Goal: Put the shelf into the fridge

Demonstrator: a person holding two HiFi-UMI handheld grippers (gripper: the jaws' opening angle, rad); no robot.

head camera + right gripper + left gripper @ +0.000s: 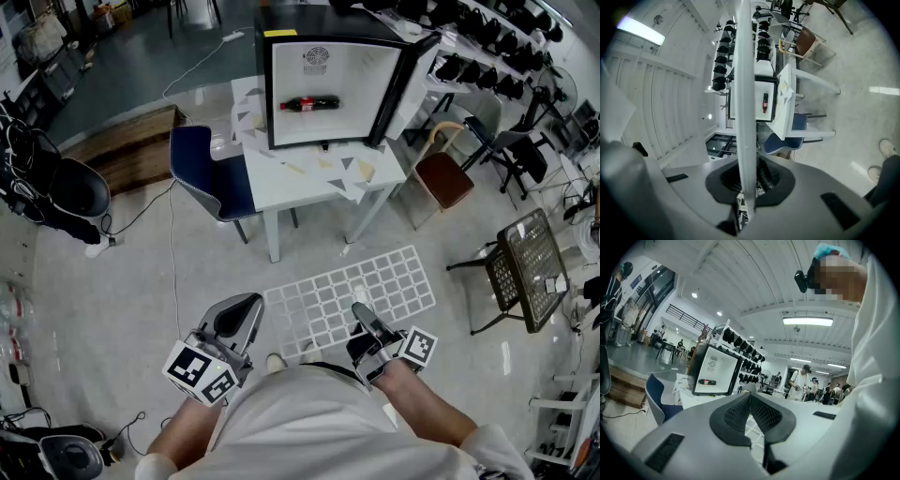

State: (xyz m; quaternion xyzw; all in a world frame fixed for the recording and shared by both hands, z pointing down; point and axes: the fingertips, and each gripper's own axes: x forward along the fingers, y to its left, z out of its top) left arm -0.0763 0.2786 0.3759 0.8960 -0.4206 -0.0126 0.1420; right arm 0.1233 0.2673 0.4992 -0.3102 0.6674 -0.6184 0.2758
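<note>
A white wire-grid shelf (347,291) hangs flat above the floor in front of me, and my right gripper (363,314) is shut on its near edge. In the right gripper view the shelf (745,93) shows edge-on as a white bar running up from between the pads. My left gripper (241,307) hovers just left of the shelf, shut and empty; its pads (761,413) meet at the tip. The black mini fridge (375,75) stands open on a white table (319,178) ahead, with a cola bottle (309,103) lying inside.
A blue chair (211,173) sits at the table's left and a brown chair (445,178) at its right. A black mesh chair (525,267) stands at the far right. A wooden platform (131,150) and cables lie to the left.
</note>
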